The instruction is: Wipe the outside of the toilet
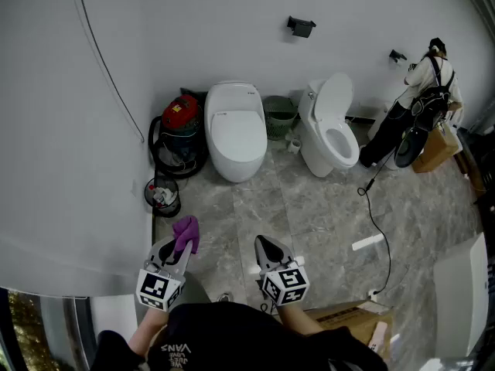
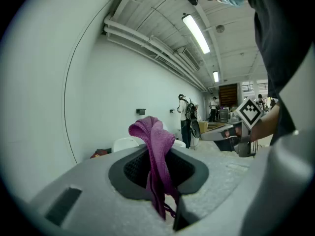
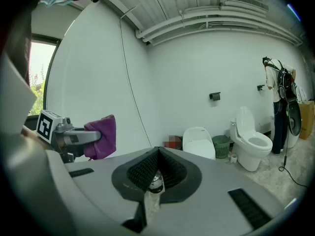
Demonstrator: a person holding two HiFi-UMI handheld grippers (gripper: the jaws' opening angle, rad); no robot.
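Head view, from the left: a small round bin [image 1: 163, 195] sits on the tiled floor [image 1: 309, 207] by the white wall, with a red vacuum cleaner [image 1: 179, 118] behind it. Nearest the camera, the left hand-held gripper [image 1: 176, 247] points forward with a purple cloth [image 1: 186, 233] at its tip. The left gripper view shows its jaws clamped on that cloth [image 2: 153, 146], which stands up in a fold above them and hangs down between them. Beside it, the right hand-held gripper [image 1: 265, 246] comes to a closed point. In the right gripper view its jaws meet at the tips, with nothing held between them. Both are well apart from the toilets. The closed-lid toilet [image 1: 234, 130] stands against the wall just beside the vacuum cleaner. A green basket [image 1: 279, 114] stands between it and the open-lid toilet [image 1: 332, 130]. Far right, a person [image 1: 424, 91] stands at the wall.
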